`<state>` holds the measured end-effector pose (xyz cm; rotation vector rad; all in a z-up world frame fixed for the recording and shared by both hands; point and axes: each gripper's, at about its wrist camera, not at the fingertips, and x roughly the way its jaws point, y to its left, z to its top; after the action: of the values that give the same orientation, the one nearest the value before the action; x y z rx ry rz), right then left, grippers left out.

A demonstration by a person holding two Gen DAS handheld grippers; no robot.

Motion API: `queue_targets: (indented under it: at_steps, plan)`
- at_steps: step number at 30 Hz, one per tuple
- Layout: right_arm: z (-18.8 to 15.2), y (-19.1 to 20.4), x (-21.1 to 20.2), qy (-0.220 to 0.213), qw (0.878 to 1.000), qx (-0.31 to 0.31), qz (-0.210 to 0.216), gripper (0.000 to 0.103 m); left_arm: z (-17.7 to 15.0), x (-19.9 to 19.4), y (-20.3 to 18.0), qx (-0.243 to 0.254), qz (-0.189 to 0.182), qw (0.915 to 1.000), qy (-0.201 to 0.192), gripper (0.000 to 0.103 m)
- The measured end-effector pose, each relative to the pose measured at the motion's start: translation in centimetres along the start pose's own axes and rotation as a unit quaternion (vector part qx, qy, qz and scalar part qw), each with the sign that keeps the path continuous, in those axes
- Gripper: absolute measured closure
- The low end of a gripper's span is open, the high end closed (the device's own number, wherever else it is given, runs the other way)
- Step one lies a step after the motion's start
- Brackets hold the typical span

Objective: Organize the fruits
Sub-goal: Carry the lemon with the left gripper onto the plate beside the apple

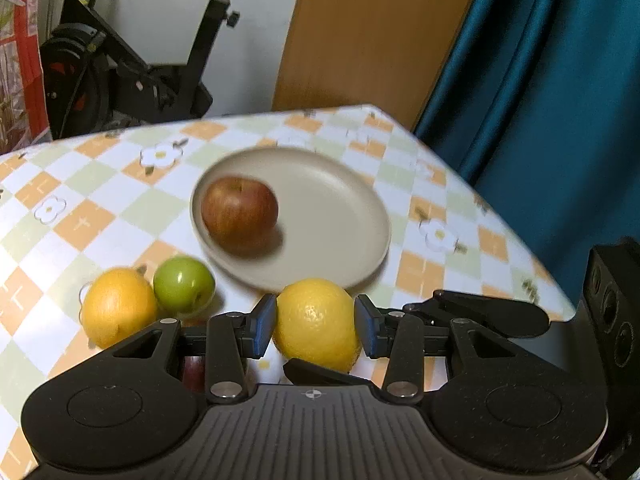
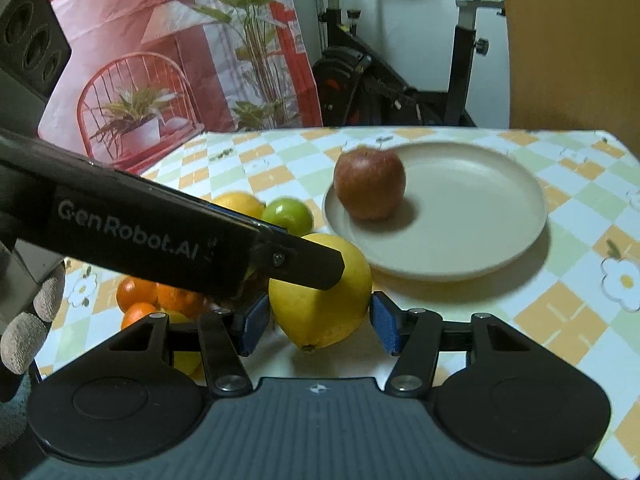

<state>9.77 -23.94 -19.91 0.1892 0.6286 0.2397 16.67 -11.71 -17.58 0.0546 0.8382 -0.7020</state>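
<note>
Table [image 1: 100,184] in a checked cloth fills the scene, with a beige plate [image 1: 340,216] toward the far side and a red apple [image 1: 239,209] already sitting on its left part. Left gripper [image 1: 315,326] has its blue pads closed against both sides of a lemon [image 1: 316,320] just near of the plate rim, so that's a grip. Right gripper [image 2: 316,322] sits half open around the same lemon [image 2: 320,304], right pad visibly clear of the skin, holding nothing. Main risk: the two tools are crowded, so lifting could knock the left one into the right. Next: the lemon is round and waxy and pinched near its middle, so it could squirt out and roll off the table. Smaller: an orange [image 1: 118,306] and green apple [image 1: 184,283] sit touching, just left of the lemon; a sideways swing would scatter them.
</note>
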Motion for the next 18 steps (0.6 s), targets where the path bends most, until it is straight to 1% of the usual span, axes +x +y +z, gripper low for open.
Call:
queue_targets:
  at_steps: [3,8,12,18]
  plan:
    - [0.8,-0.2,-0.5,-0.016,1.0,-0.002,-0.002,0.045,0.9,0.1,0.0,-0.004,-0.004,0.9999,-0.015,0.058]
    - [2.9,-1.0,0.2,-0.02,1.0,-0.019,-0.014,0.045,3.0,1.2,0.1,-0.009,-0.005,0.9996,-0.026,0.058]
    - [4.0,-2.0,1.1,-0.022,0.999,-0.031,-0.026,0.045,4.2,3.0,0.1,-0.011,-0.005,0.9998,-0.017,0.058]
    - [4.7,-3.6,2.9,-0.004,0.998,-0.035,-0.044,0.045,4.9,4.9,0.2,-0.016,-0.001,0.9998,-0.009,0.058]
